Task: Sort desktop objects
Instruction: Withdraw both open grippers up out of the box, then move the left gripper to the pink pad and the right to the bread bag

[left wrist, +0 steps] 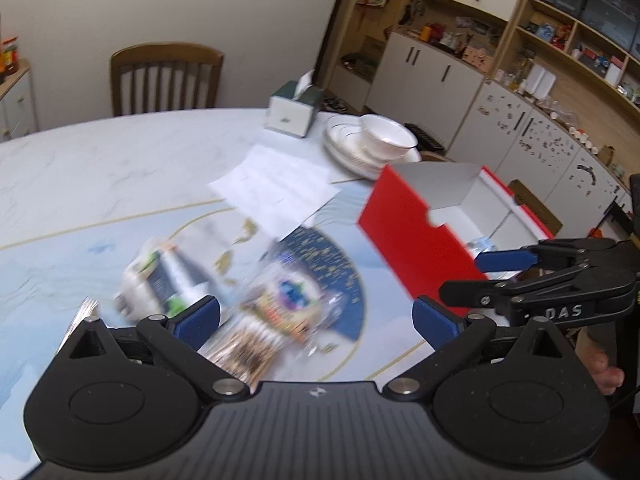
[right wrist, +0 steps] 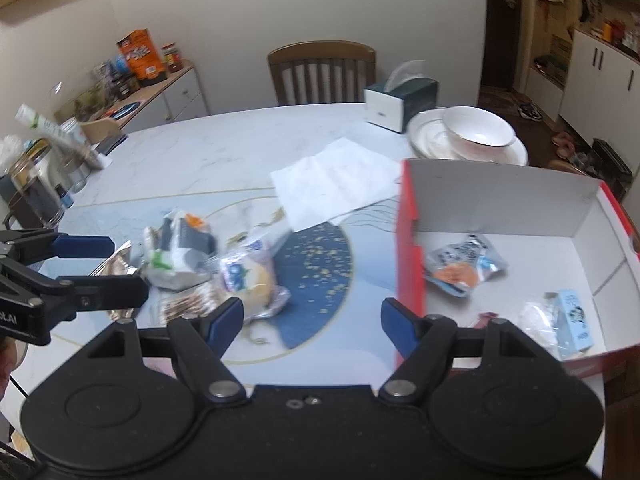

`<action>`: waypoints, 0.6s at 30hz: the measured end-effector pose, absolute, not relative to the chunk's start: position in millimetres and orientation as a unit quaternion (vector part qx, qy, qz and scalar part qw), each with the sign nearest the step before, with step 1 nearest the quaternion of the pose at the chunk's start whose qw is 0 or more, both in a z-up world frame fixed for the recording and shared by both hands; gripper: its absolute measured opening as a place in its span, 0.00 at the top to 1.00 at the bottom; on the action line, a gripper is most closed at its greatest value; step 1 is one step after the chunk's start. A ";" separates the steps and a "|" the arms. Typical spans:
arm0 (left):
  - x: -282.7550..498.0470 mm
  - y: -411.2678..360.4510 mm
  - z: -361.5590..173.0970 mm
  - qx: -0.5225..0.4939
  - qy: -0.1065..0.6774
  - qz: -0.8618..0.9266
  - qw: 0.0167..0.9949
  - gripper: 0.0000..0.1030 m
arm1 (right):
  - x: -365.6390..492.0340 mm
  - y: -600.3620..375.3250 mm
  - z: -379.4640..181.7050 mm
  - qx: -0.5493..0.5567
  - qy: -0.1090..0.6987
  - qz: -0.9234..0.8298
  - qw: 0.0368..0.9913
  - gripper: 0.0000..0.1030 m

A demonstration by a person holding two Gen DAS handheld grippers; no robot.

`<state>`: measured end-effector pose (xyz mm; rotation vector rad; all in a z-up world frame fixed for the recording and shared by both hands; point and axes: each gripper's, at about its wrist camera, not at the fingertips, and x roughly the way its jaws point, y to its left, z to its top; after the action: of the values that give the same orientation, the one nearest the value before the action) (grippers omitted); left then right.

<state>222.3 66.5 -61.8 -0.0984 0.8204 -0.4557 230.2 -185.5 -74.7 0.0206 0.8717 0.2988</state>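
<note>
Left tongs (left wrist: pixel 316 318) wide, nothing between; right tongs (right wrist: pixel 312 326) wide, empty. Snack packets (right wrist: pixel 212 264) heaped mid-counter (right wrist: pixel 200 152), left of the red box (right wrist: pixel 410 264). Box open at the counter's right edge, three packets inside. Far counter bare past the paper sheet (right wrist: pixel 336 180).
</note>
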 end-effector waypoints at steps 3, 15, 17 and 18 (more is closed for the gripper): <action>217.4 83.2 -69.2 -0.050 0.401 -0.209 0.891 0.00 | 228.9 -170.8 -77.8 0.002 0.422 0.150 0.894 0.26; 206.6 101.3 -108.3 0.004 0.427 -0.220 0.877 0.00 | 246.4 -132.4 -103.6 -0.038 0.446 0.155 0.881 0.26; 209.2 97.4 -113.5 0.014 0.432 -0.227 0.873 0.00 | 251.3 -128.4 -107.5 -0.043 0.449 0.158 0.878 0.26; 211.2 95.5 -115.6 0.019 0.433 -0.229 0.871 0.00 | 254.1 -126.6 -109.4 -0.045 0.450 0.158 0.877 0.26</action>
<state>211.2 95.5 -115.6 0.0403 0.9054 -0.4795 254.1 -126.6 -109.4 -0.0947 0.9396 0.3304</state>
